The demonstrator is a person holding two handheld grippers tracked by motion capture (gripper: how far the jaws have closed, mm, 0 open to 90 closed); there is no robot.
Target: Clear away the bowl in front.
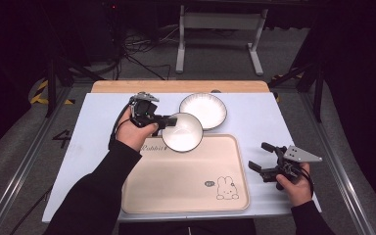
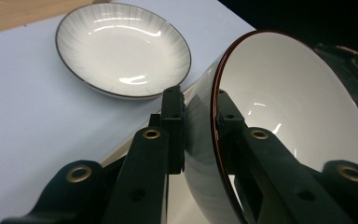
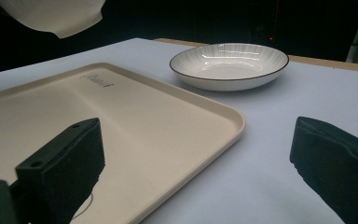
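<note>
My left gripper (image 1: 165, 121) has its jaws pinched on the rim of a white bowl (image 1: 182, 132), one jaw inside the wall and one outside. From the high view the bowl hangs over the far left corner of the beige tray (image 1: 186, 196), its open mouth turned up toward the camera. The left gripper view tells me more: the bowl (image 2: 279, 116) is tipped well over, its mouth facing sideways to the right of that frame, and a thin dark red line runs round the lip. Glazed, glossy, round and deep, with bright highlights on the inner wall.

Just beyond it on the pale table cover (image 1: 254, 117) rests a shallow white plate (image 1: 203, 110), flat and upright, with a dark rim. The gripper views show fine grey radial streaks on its sloping wall (image 2: 121, 51), which the high view is too coarse to resolve.

My right gripper (image 1: 263, 157) sits off the tray's right edge, jaws spread wide and holding nothing. Its own view looks low across the table: the smooth tray (image 3: 168, 121) with its raised rounded lip, faint lettering near the far corner, the plate (image 3: 229, 60) behind, and the bowl's underside (image 3: 56, 16) lifted clear at top left. From above I can also see a small rabbit drawing (image 1: 226, 188) near the tray's near right corner.
</note>
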